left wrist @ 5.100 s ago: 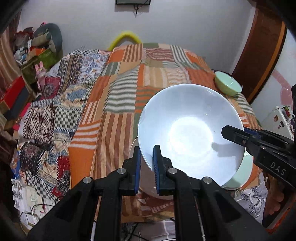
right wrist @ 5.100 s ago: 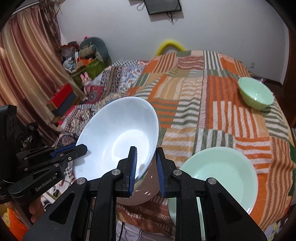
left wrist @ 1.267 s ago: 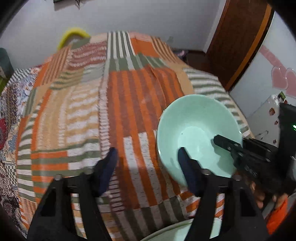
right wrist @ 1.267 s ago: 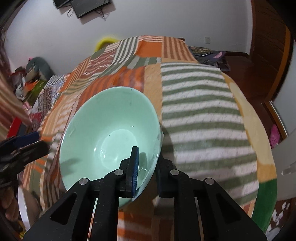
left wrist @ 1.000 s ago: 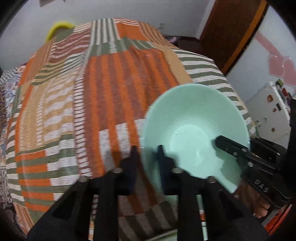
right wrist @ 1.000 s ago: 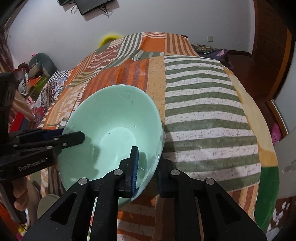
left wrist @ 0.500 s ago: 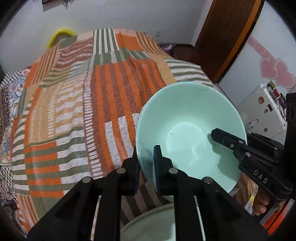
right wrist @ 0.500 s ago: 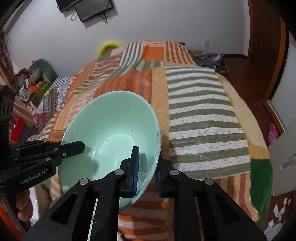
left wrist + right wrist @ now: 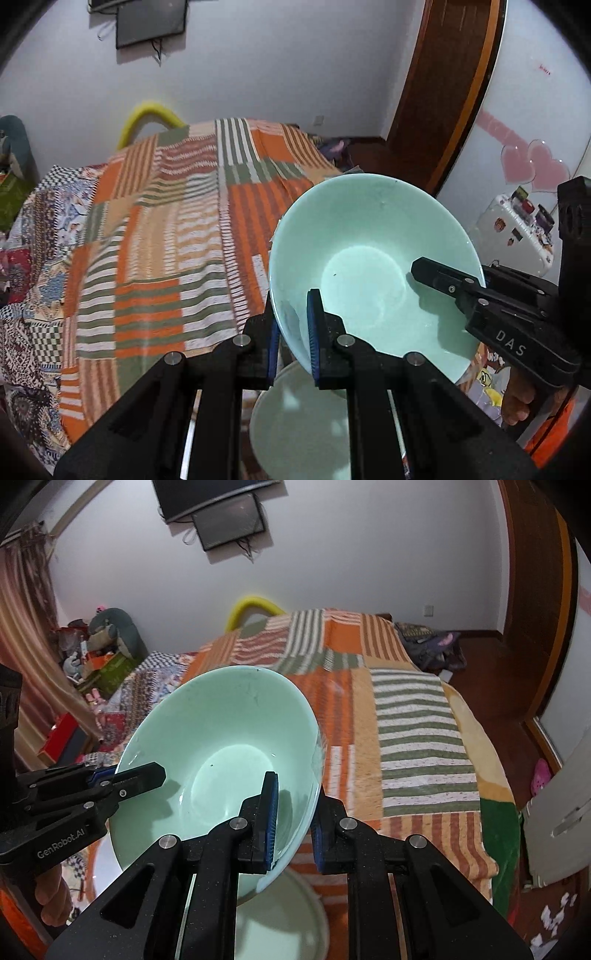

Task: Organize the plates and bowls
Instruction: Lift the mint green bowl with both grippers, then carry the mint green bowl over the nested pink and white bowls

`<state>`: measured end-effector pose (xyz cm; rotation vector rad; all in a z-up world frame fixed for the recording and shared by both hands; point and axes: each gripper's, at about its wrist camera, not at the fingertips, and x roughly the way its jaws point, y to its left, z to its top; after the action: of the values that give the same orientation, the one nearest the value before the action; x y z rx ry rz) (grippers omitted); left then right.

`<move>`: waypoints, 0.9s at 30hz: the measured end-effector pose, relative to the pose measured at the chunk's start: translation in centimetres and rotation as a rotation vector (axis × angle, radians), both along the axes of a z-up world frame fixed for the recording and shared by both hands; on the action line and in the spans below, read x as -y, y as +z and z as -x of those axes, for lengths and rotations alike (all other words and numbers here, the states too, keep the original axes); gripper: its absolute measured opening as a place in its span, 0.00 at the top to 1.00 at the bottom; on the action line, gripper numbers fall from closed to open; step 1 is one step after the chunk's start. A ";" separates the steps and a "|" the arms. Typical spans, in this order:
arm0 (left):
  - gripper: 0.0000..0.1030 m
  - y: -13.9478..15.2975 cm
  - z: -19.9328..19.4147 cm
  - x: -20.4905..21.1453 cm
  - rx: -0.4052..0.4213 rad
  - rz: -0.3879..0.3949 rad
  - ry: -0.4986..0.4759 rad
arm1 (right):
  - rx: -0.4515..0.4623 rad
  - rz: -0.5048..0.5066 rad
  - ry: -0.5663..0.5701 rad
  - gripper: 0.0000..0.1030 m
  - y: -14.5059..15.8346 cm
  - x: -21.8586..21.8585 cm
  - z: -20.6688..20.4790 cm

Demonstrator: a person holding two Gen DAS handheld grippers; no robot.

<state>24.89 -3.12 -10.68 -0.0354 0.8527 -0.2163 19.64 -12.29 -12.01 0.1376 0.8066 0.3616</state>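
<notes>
Both grippers, the left gripper (image 9: 293, 332) and the right gripper (image 9: 293, 821), are clamped on opposite rims of the green bowl (image 9: 373, 266), carried in the air; the pale plate (image 9: 303, 424) lies directly below the fingers.

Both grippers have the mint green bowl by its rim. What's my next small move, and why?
Probably lower the mint green bowl straight down: left gripper and right gripper clamp opposite rim edges, and the pale green plate lies just beneath it.
</notes>
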 end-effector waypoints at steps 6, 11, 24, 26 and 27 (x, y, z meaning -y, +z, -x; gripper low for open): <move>0.88 1.9 3.9 -2.6 0.044 0.004 0.034 | 0.030 -0.013 0.031 0.86 1.1 -2.5 1.8; 0.88 2.7 7.1 -5.3 0.069 0.008 0.072 | 0.041 -0.011 0.071 0.86 1.3 -5.0 3.0; 0.88 1.6 12.6 -11.9 0.058 0.011 0.192 | 0.017 -0.014 0.193 0.86 -0.3 -11.7 5.1; 0.88 0.9 13.2 -13.1 0.044 0.014 0.216 | 0.006 -0.010 0.211 0.86 -0.9 -12.8 5.5; 0.88 0.7 13.3 -13.4 0.040 0.016 0.223 | 0.000 -0.008 0.218 0.86 -1.3 -13.1 5.6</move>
<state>11.57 10.30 -10.00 -0.1394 0.8006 -0.0146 14.03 0.86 -13.29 0.0568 0.8222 0.5707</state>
